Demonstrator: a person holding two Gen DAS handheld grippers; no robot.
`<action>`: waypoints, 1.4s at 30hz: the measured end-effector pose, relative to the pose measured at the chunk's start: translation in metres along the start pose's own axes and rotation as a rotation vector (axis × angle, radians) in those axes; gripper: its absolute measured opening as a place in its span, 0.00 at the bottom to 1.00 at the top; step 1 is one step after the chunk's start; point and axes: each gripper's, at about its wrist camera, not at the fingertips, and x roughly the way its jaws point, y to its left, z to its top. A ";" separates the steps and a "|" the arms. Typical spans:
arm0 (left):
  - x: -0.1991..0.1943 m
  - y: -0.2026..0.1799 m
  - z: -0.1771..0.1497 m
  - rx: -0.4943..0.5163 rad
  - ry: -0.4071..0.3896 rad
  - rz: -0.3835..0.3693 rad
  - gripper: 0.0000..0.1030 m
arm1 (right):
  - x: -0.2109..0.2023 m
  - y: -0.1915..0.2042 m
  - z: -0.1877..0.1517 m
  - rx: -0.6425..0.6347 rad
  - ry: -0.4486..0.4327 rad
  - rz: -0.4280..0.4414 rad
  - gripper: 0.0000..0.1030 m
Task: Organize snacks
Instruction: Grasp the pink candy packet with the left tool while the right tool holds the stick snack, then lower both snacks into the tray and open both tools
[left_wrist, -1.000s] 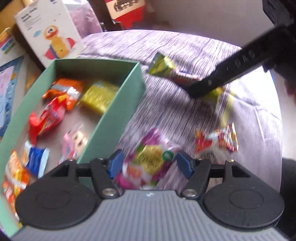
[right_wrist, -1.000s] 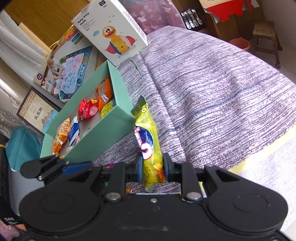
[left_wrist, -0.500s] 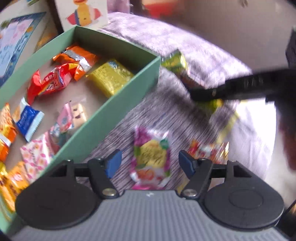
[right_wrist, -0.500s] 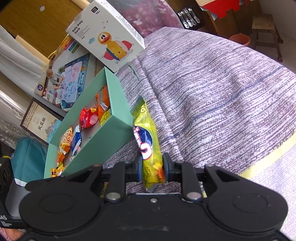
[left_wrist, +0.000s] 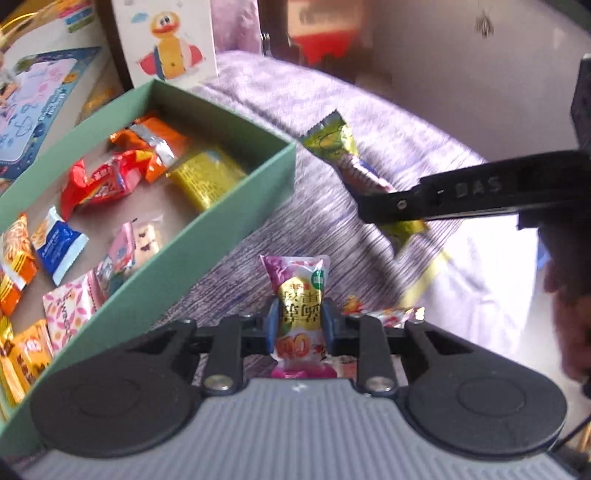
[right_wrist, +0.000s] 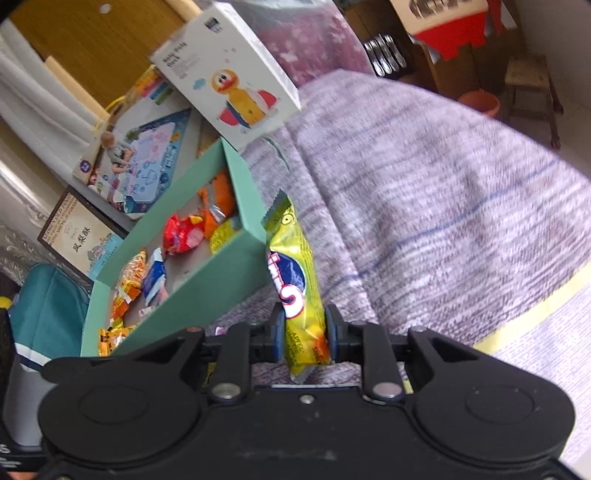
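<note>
My left gripper (left_wrist: 299, 325) has its jaws closing on a pink and yellow snack packet (left_wrist: 299, 291). The blue pads press its sides and hold it just above the purple striped cloth (left_wrist: 258, 236). The green box (left_wrist: 221, 236) lies to the left, with several wrapped snacks inside. My right gripper (right_wrist: 304, 332) is shut on a long yellow-green snack packet (right_wrist: 291, 266), held upright beside the box's near corner (right_wrist: 255, 236). In the left wrist view that packet (left_wrist: 328, 136) hangs from the right gripper's black finger (left_wrist: 443, 195), off the cloth.
A red and yellow candy (left_wrist: 388, 314) lies on the cloth right of my left gripper. A white duck toy box (right_wrist: 229, 74) and a drawing-mat box (right_wrist: 144, 147) stand behind the green box. A hand (left_wrist: 569, 295) shows at the right edge.
My left jaws went from wide apart around the pink packet to pressing on it, and the gripper rose and rolled. The right gripper kept its hold on the yellow-green packet and barely moved.
</note>
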 end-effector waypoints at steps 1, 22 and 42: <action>-0.007 0.000 0.002 -0.012 -0.016 -0.007 0.23 | -0.003 0.003 0.002 -0.001 -0.007 0.003 0.21; -0.051 0.167 0.023 -0.436 -0.199 0.150 0.24 | 0.075 0.146 0.056 -0.212 0.101 0.085 0.21; -0.042 0.168 0.014 -0.510 -0.182 0.236 1.00 | 0.056 0.141 0.056 -0.220 0.064 0.030 1.00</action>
